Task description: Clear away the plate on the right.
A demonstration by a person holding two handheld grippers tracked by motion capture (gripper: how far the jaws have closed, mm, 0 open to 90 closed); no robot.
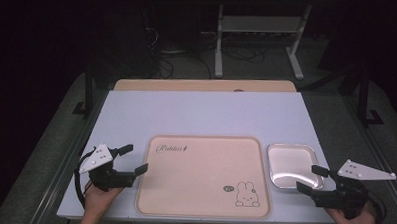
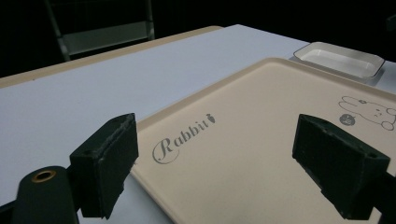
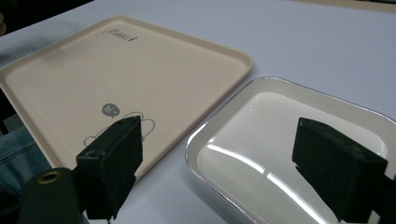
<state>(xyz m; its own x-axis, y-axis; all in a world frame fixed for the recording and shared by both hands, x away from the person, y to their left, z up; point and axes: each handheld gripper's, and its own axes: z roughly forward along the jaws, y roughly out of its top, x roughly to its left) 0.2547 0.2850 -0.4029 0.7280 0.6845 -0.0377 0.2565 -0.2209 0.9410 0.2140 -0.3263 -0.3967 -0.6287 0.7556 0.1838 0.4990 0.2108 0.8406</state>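
Observation:
A beige tray (image 1: 204, 174) with "Rabbit" lettering and a rabbit drawing lies at the table's near middle. A small metal dish (image 1: 290, 164) sits just to its right, touching or nearly touching it. My left gripper (image 1: 136, 160) hovers at the tray's left edge, open and holding nothing. In the left gripper view its jaws straddle the tray (image 2: 261, 140) corner, with the dish (image 2: 338, 59) far off. My right gripper (image 1: 311, 178) is open at the dish's near right corner. In the right gripper view the jaws frame the dish (image 3: 289, 149) and the tray (image 3: 121, 79).
The white table top (image 1: 206, 112) stretches beyond the tray, with a wooden strip (image 1: 205, 85) along its far edge. Behind it stand a metal frame (image 1: 259, 34) and cables on a dark floor. A person's hands hold both grippers at the near edge.

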